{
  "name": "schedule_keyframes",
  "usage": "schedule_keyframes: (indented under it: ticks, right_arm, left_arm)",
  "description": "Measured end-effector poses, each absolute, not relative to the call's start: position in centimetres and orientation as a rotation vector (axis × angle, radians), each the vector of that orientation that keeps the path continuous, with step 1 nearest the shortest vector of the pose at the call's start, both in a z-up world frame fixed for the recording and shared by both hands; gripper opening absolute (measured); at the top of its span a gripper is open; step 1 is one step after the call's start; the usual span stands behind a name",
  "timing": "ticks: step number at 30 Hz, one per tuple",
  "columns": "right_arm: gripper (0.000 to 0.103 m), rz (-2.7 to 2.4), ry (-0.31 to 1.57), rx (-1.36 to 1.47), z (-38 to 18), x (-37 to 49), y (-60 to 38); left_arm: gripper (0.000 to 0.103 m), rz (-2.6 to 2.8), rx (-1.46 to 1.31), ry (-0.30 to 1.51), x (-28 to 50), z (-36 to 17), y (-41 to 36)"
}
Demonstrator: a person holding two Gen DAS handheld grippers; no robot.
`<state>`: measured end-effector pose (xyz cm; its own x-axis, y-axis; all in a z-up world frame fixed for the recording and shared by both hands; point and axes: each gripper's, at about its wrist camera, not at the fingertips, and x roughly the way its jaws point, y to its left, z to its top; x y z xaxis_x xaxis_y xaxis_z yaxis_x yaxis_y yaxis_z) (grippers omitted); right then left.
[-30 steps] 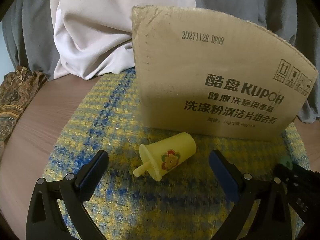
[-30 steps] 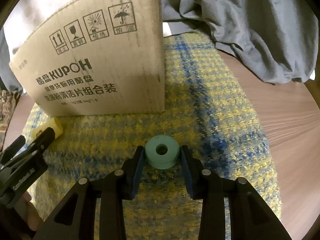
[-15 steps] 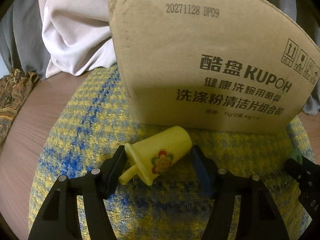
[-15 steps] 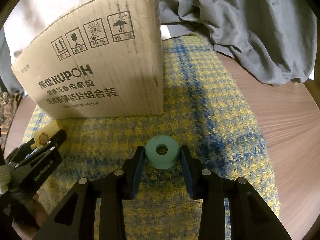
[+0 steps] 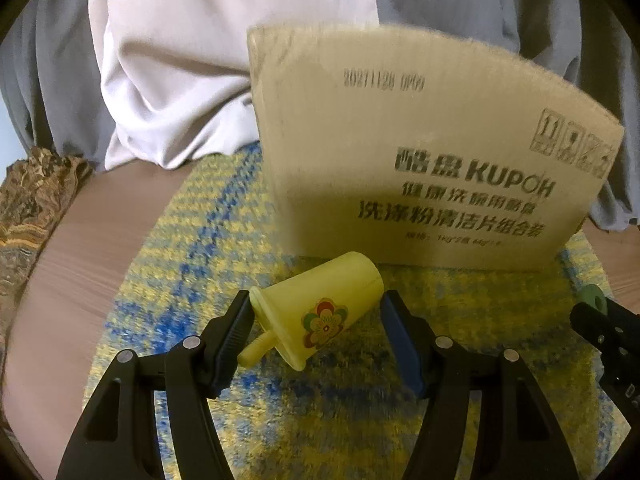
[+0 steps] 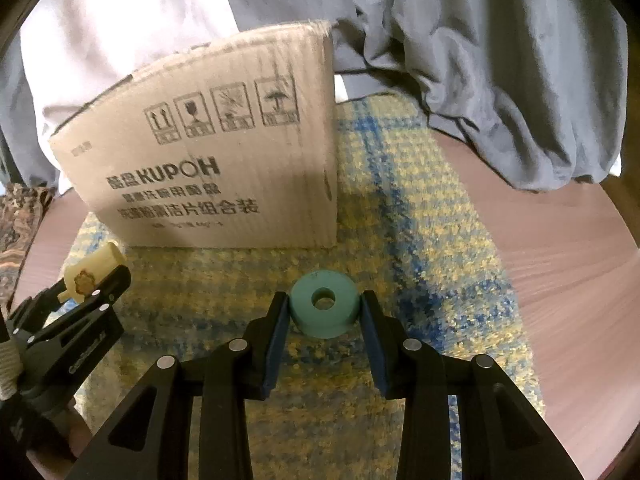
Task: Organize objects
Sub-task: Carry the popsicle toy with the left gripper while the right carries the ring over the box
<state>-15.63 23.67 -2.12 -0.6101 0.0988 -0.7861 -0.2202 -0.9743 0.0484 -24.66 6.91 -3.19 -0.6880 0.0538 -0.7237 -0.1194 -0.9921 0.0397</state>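
Between left gripper (image 5: 316,330) pads: yellow cup (image 5: 320,316) pinched, stem toward camera-left; right gripper (image 6: 324,312) clamps green ring (image 6: 323,305).

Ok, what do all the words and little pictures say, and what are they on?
Everything readable except the last line is on the cardboard box.
"KUPOH" in big letters, after two Chinese characters.
"20271128" then a code, too blurred, near the top.
Two lines of Chinese print under the brand, blurred.
Four handling signs: arrows up, glass, burst, umbrella.
Yellow cup: a flower sticker, no words.

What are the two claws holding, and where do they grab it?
The left claw squeezes the yellow toy cup across its body. The right claw pinches the green ring by its outer sides.
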Motion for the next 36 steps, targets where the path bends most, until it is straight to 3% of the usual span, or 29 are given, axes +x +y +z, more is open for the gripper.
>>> schedule_keyframes:
  ticks: [36]
  right_arm:
    - [0.036,2.843,0.141,-0.962,8.0,-11.4,22.2]
  left_arm:
    - [0.064,2.851,-0.863,0.166,-20.2,7.6,7.1]
